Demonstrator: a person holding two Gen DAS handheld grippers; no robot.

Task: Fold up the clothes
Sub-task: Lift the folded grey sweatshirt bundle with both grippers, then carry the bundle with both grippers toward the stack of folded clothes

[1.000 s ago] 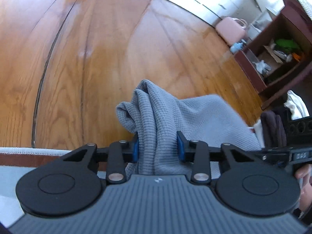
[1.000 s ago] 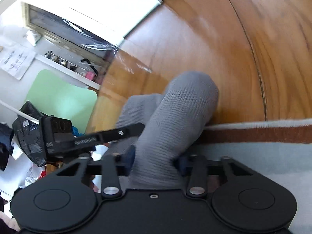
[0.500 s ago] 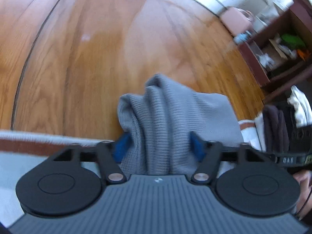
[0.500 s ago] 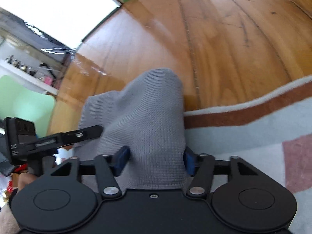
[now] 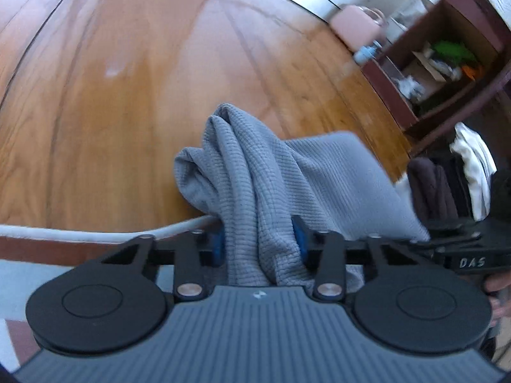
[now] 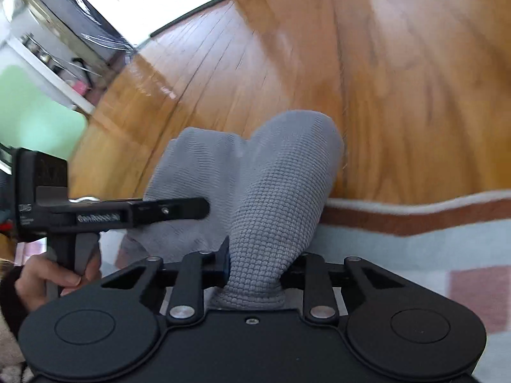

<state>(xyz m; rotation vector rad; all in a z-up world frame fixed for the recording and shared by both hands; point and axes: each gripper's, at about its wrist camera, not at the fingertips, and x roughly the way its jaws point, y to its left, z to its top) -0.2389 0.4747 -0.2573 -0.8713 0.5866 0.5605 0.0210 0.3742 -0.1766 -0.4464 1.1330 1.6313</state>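
Judging by how the cloth hangs, the fold is only partway: each end is gathered into a bunch and the stretch between them is lifted clear, so nothing is yet laid flat or squared up, and the laying down, smoothing and any further folds look to be left. The left gripper has its blue-padded fingers closed narrow on one bunch, which rises in several vertical pleats in front of them. The right gripper is likewise pinched tight on the other end, a thick rounded roll that bulges out past its fingers. In the right wrist view the left gripper shows at the left, gripped by a hand, with a sheet of the cloth running across to it. The cloth itself is a grey waffle-textured knit, soft and fairly thick, held up over the far edge of a pale rug with a brown and white border; beyond lies the wooden floor. What kind of garment it is I cannot tell. Far right in the left view stands a dark shelf with oddments, and darker folded clothes sit near it.
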